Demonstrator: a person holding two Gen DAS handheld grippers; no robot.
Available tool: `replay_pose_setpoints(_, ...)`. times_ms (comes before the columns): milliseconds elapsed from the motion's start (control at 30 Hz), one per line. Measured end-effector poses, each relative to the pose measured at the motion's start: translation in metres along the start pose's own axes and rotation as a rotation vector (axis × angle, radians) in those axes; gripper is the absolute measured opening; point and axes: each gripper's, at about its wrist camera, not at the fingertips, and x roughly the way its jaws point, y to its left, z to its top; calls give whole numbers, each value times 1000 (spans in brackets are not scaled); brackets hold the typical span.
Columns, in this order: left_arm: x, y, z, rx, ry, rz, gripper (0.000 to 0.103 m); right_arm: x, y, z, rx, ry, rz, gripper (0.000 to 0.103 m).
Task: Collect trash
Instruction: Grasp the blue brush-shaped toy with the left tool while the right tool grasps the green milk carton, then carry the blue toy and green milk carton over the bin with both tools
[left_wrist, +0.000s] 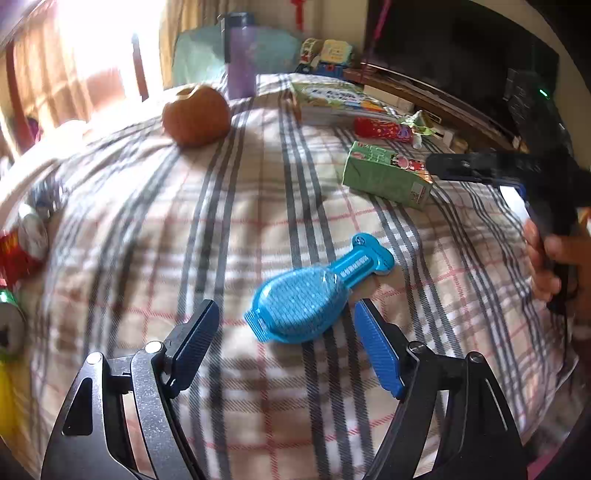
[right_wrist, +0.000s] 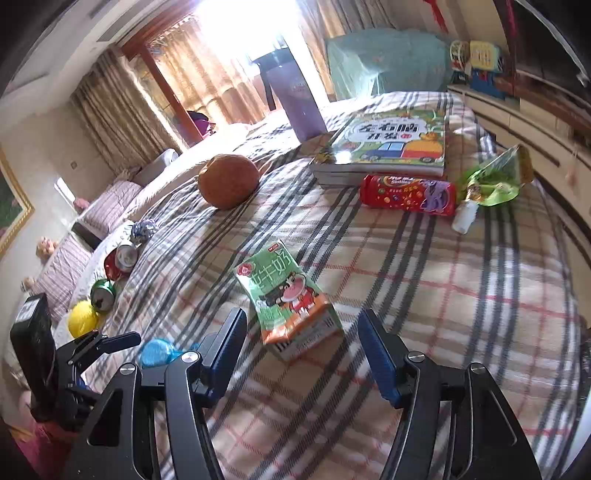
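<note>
Plaid bedspread (right_wrist: 424, 280): green milk carton (right_wrist: 288, 299) dented, lying flat.

Your left view blurs the cans (left_wrist: 14, 251) at its edge; your right view hides most of the brush (right_wrist: 159, 351).

We are in a home bedroom: a checked bedspread (right_wrist: 424, 280) covers the bed. Beyond its far end, curtains (right_wrist: 110, 110) hang at a bright window. Pillows (right_wrist: 62, 273) lie left of the bedspread, and what may be a framed picture (right_wrist: 11, 206) hangs above them.
</note>
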Motion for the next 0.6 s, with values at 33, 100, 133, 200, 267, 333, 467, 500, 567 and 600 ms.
replay_pose_setpoints(33, -1, -2, 1, 22, -9, 0, 80, 3, 1, 1, 3, 2, 0, 65)
replay_pose_setpoints(100, 0, -5, 4, 80, -30, -25, 84, 12, 4, 3, 3, 13, 8, 69)
replay_pose_setpoints(133, 2, -7, 5, 105, -33, -36, 84, 17, 6, 3, -3, 20, 6, 71)
replay_pose_setpoints(200, 8, -11, 7, 164, -22, -69, 85, 25, 11, 1, -21, 31, -5, 73)
replay_pose_setpoints(267, 15, -11, 9, 202, -7, -94, 85, 32, 16, -2, -37, 40, -29, 71)
replay_pose_setpoints(333, 24, -10, 10, 215, 18, -127, 84, 32, 18, -6, -36, 30, -70, 55)
replay_pose_setpoints(467, 31, -2, 15, 182, 43, -204, 62, 16, 14, -18, 55, -5, -88, 54)
replay_pose_setpoints(500, 31, -1, 15, 185, 42, -206, 56, 10, 16, -23, 57, -15, -108, 54)
replay_pose_setpoints(567, 32, 0, 16, 187, 42, -208, 55, -3, 19, -35, 63, -36, -156, 54)
replay_pose_setpoints(600, 32, 0, 15, 184, 43, -211, 54, -12, 20, -44, 72, -49, -184, 54)
